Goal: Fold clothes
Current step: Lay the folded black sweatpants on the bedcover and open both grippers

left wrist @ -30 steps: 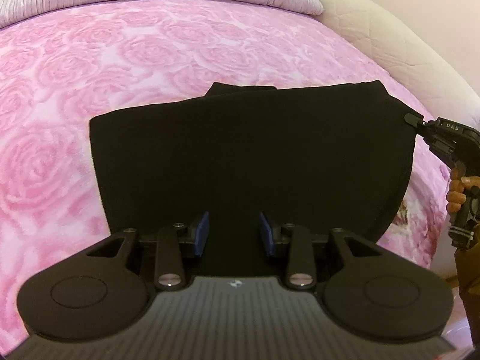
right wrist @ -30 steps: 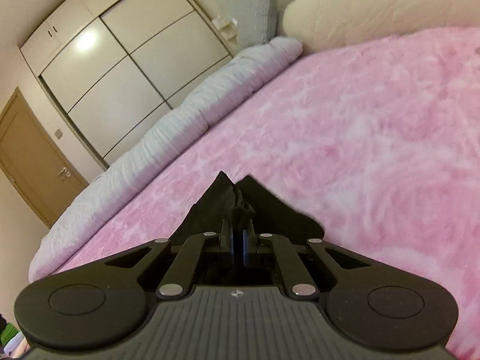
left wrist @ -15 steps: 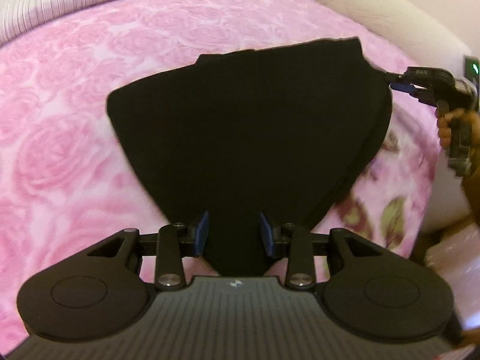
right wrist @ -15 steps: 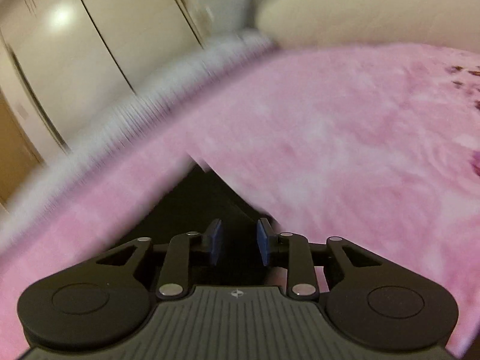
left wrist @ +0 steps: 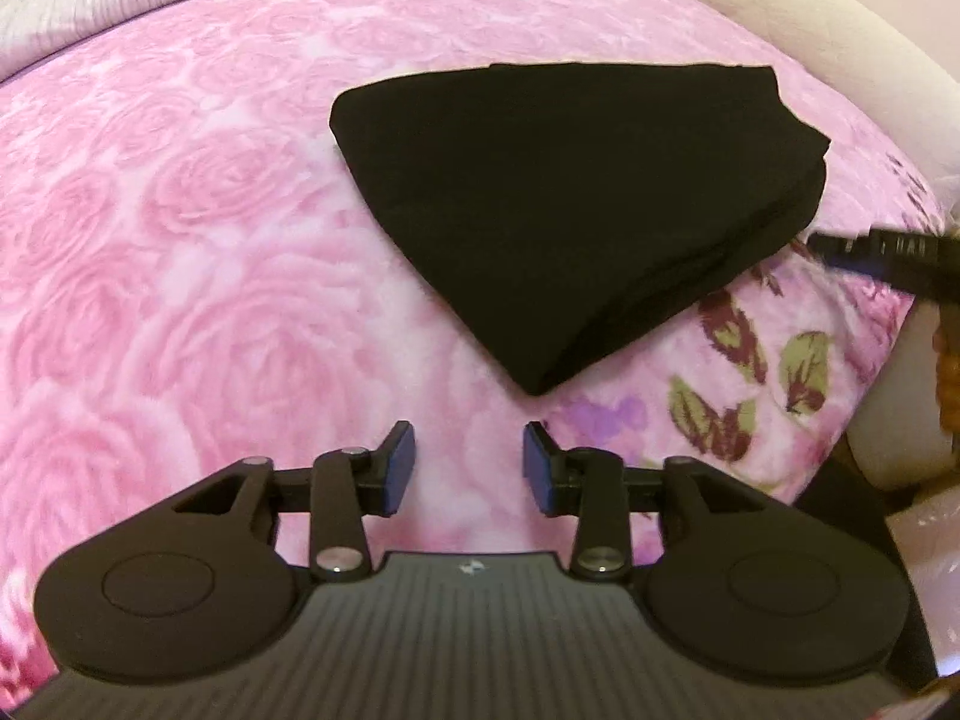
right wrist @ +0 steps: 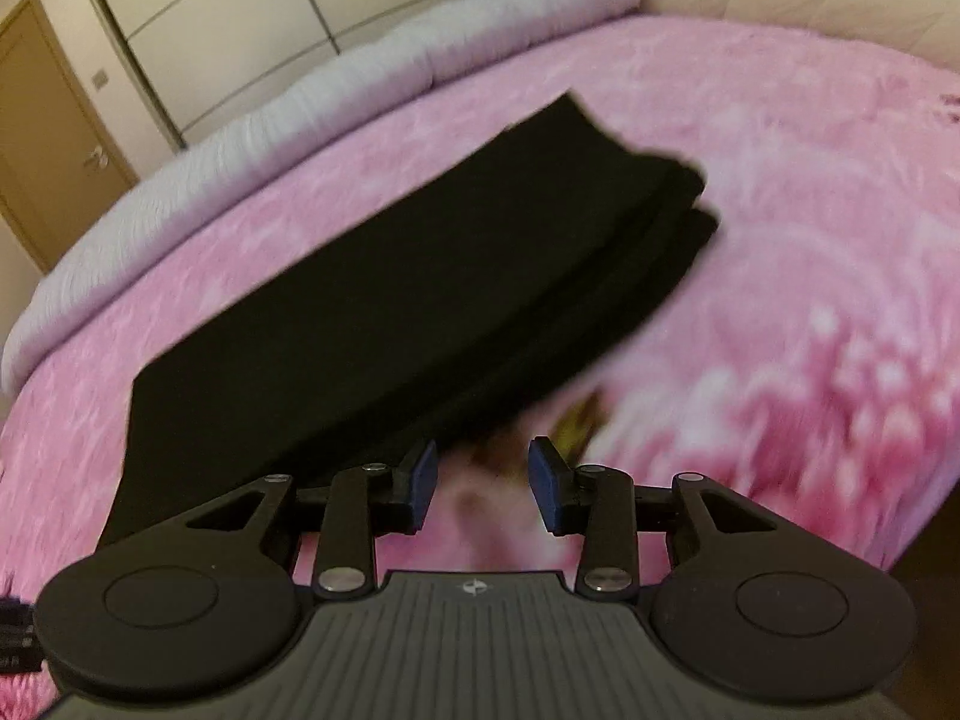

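A folded black garment [left wrist: 576, 204] lies flat on the pink rose-patterned blanket [left wrist: 180, 240], stacked in several layers. My left gripper [left wrist: 469, 462] is open and empty, just short of the garment's near corner. My right gripper [right wrist: 480, 477] is open and empty, at the garment's near edge [right wrist: 420, 312]. The right gripper's tip also shows in the left wrist view [left wrist: 870, 252], beside the garment's right edge and apart from it.
A grey striped duvet [right wrist: 300, 102] lies along the far side of the bed. A cream padded headboard [left wrist: 840, 60] stands at the right. White wardrobes [right wrist: 240, 18] and a brown door [right wrist: 48, 138] stand behind the bed.
My right gripper has opened and let go of the garment's corner. Both grippers have drawn back from the garment, which now lies folded on the blanket.
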Demonstrator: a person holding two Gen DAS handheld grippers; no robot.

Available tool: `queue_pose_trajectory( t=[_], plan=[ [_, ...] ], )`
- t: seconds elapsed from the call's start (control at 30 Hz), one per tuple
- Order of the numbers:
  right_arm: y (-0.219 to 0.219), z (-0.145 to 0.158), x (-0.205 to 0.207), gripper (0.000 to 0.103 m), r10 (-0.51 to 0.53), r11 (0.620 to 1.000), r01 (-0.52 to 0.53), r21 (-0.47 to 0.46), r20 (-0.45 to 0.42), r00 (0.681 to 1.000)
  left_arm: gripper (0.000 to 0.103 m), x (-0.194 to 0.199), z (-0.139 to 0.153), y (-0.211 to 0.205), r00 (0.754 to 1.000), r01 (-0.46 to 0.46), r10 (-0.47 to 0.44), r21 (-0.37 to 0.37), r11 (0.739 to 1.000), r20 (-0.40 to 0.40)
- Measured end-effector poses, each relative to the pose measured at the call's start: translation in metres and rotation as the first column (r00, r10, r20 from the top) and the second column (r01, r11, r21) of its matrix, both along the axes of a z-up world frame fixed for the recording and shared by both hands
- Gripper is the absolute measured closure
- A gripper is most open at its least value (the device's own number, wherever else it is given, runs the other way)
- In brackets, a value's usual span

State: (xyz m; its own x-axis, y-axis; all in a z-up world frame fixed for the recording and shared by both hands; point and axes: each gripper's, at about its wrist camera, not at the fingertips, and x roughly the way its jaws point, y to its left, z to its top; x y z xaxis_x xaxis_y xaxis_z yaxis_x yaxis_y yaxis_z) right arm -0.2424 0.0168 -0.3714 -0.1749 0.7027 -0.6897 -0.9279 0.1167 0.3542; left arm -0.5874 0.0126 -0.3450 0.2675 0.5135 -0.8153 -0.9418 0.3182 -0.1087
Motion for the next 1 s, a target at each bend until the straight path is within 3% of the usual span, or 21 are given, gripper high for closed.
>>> queue_pose_trajectory(
  t=[0.17, 0.3, 0.63, 1.0],
  plan=[
    [-0.021, 0.014, -0.034, 0.049, 0.044, 0.999, -0.041, -0.032, 0.103, 0.994, 0.063, -0.006, 0.005, -0.019, 0.997, -0.071, 0.070, 0.012, 0.997, 0.016],
    [-0.037, 0.032, -0.053, 0.045, 0.053, 0.998, -0.048, -0.031, 0.183, 0.982, 0.061, -0.016, 0.020, -0.032, 0.994, -0.103, 0.100, 0.052, 0.993, 0.044],
    [-0.069, 0.053, -0.079, 0.038, 0.102, 0.994, -0.106, 0.008, 0.230, 0.968, 0.058, -0.023, 0.030, -0.048, 0.992, -0.120, 0.117, 0.075, 0.990, 0.042],
    [-0.058, 0.047, -0.084, 0.037, 0.113, 0.994, -0.112, -0.017, 0.235, 0.966, 0.056, -0.027, 0.023, -0.037, 0.991, -0.131, 0.128, 0.067, 0.989, 0.045]
  ],
)
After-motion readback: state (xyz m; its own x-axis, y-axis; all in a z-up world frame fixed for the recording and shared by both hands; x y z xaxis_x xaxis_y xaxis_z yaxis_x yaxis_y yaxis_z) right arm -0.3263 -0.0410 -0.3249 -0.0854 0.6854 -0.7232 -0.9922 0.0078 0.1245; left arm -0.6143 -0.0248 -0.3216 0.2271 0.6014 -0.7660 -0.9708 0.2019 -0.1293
